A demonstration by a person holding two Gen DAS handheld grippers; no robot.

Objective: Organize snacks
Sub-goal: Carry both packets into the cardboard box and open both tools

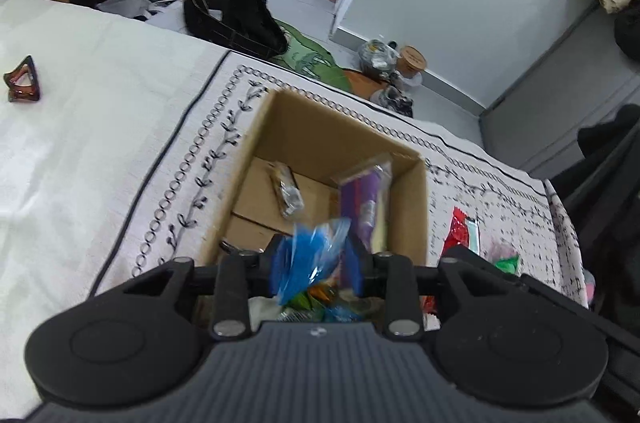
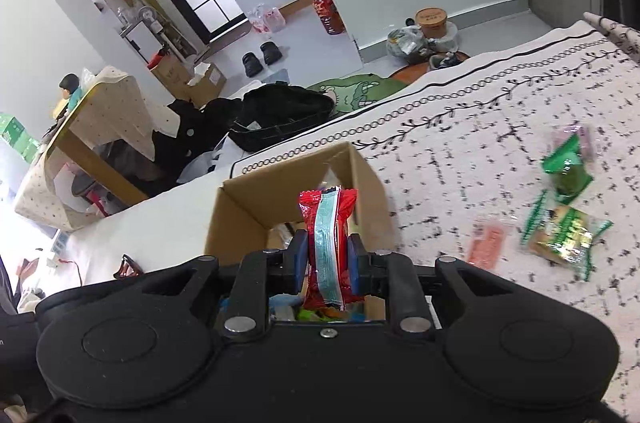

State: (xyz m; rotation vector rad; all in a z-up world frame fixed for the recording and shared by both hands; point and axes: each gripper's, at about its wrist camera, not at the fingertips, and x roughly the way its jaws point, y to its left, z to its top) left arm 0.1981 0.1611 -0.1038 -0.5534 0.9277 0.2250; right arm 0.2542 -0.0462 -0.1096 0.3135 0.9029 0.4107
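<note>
- Snacks are being gathered into a cardboard box point(image 1: 404, 219) on the table point(image 1: 80, 151); the left hand-held gripper point(image 1: 316, 263) is pinching a blue packet point(image 1: 308, 259) above it.
- Right hand-held gripper point(image 2: 328, 259) is gripping a red packet point(image 2: 329, 247) over the box.
- Inside, a purple packet point(image 1: 366, 207) and others are already lying.
- Farther off, green packets point(image 2: 568, 171) and a pink packet point(image 2: 486, 243) are waiting on the cloth.
</note>
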